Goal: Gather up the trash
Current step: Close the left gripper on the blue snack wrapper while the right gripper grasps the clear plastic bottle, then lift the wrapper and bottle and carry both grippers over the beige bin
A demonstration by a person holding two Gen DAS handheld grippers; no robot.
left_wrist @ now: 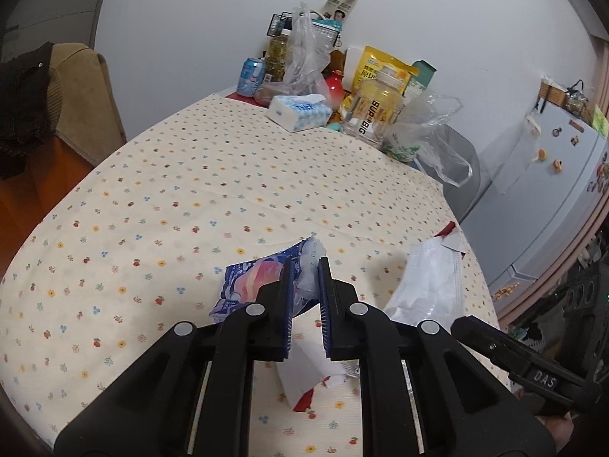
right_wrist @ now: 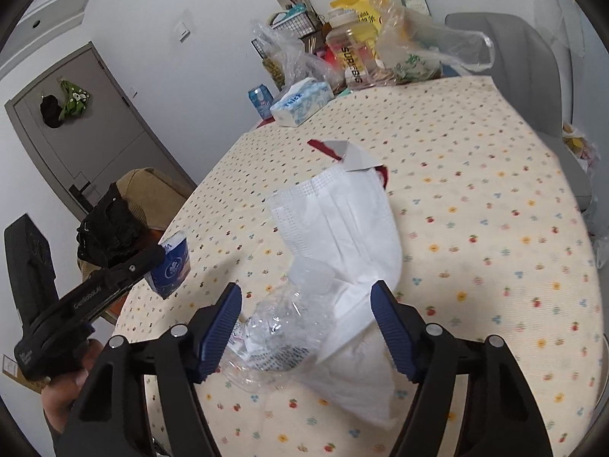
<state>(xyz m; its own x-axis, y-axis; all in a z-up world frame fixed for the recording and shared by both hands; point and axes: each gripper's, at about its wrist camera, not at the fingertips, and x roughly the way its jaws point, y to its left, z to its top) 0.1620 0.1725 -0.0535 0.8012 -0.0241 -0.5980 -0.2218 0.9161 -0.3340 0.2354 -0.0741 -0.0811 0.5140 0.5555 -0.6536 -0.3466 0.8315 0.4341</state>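
Left gripper (left_wrist: 306, 266) pinched on blue wrapper (left_wrist: 247, 282), lifted off tablecloth (left_wrist: 190, 175). Right gripper (right_wrist: 306, 297) spread, not yet gripping; crushed clear bottle (right_wrist: 281, 327) between fingers, long axis running roughly toward lower left, white mask (right_wrist: 342, 228) partly over it, possibly in pinch path. Right nearer bottle. Round table, clutter at far edge by wall.

Both wrist views look steeply down, close over the table (left_wrist: 190, 175). Each shows the mask (right_wrist: 342, 221) and far clutter (left_wrist: 342, 76).
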